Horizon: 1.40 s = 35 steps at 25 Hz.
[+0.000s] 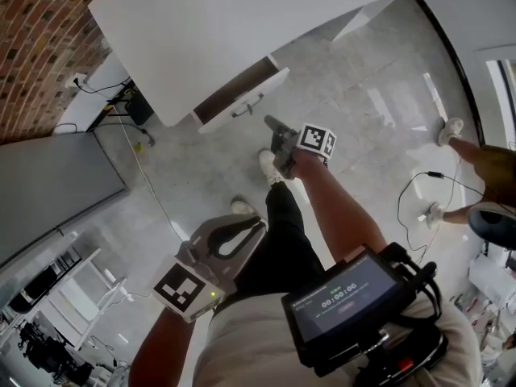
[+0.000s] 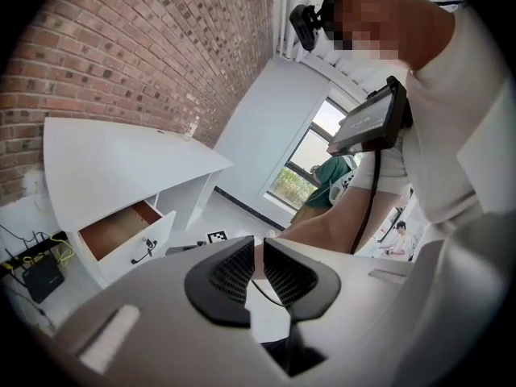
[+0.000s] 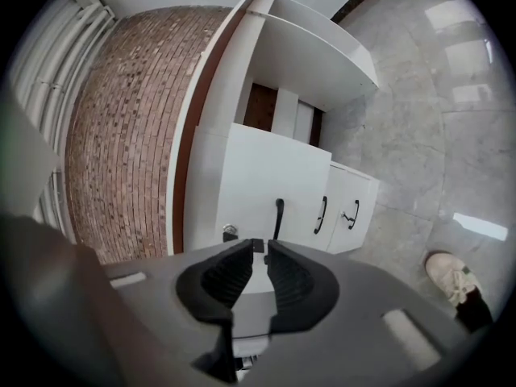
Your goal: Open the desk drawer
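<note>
The white desk [image 1: 201, 31] stands at the top of the head view, and its drawer [image 1: 242, 93] is pulled out, showing a brown inside and a black handle [image 1: 248, 106]. My right gripper [image 1: 269, 122] hovers just short of that handle, apart from it, jaws shut with nothing between them. In the right gripper view the gripper [image 3: 259, 250] faces a white front with a black handle [image 3: 278, 216]. My left gripper [image 1: 256, 224] hangs low by my leg, shut and empty. The left gripper view shows the gripper [image 2: 259, 258] and the open drawer [image 2: 121, 230] far left.
A brick wall [image 1: 36, 39] is behind the desk. A black box and cables [image 1: 135, 107] lie on the floor by it. A grey panel [image 1: 48, 184] is at left. Another person [image 1: 476, 172] stands at right near a floor cable [image 1: 411, 192]. Two more handles [image 3: 321, 214] show lower.
</note>
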{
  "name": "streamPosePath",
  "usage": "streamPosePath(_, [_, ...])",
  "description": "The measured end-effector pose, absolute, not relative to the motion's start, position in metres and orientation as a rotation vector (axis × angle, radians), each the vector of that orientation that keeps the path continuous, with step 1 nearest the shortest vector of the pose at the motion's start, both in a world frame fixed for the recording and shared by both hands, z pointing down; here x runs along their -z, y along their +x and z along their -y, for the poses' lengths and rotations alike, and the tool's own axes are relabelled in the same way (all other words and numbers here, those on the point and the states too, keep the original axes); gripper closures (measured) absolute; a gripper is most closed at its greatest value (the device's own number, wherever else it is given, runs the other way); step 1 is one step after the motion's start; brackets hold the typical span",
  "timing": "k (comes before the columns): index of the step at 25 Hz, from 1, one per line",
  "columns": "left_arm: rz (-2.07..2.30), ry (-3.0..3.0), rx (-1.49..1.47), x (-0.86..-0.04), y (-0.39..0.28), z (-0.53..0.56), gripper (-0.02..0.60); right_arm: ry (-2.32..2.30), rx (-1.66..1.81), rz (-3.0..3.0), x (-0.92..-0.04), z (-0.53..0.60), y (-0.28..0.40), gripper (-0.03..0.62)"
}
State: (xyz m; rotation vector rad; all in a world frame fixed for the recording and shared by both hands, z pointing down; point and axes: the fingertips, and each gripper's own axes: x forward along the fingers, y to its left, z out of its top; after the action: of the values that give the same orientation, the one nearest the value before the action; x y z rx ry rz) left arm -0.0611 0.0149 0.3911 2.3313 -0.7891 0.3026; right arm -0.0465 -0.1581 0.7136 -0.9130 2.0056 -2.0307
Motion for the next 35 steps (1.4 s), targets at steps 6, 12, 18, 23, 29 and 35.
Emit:
streamPosePath(6, [0.766, 2.391, -0.295, -0.367, -0.066, -0.032, 0.540, -0.889, 2.006, -2.166, -0.661, 0.128, -0.046, 0.554])
streamPosePath(12, [0.745, 2.411, -0.271, -0.342, -0.068, -0.060, 0.540, -0.780, 1.967, -2.310, -0.604, 0.083, -0.058, 0.572])
streamPosePath(18, [0.751, 2.432, -0.239, -0.320, -0.073, -0.078, 0.540, -0.717, 1.909, -2.423, -0.558, 0.055, -0.073, 0.590])
streamPosePath(23, [0.754, 2.461, -0.229, -0.297, -0.072, -0.108, 0.551, -0.650, 1.817, -2.532, -0.504, 0.016, -0.081, 0.591])
streamPosePath(29, [0.770, 2.487, -0.198, -0.282, -0.079, -0.117, 0.560, -0.608, 1.738, -2.615, -0.469, -0.002, -0.092, 0.591])
streamPosePath(35, [0.763, 2.473, -0.195, -0.287, -0.082, -0.122, 0.571, -0.595, 1.698, -2.643, -0.459, 0.003, -0.097, 0.591])
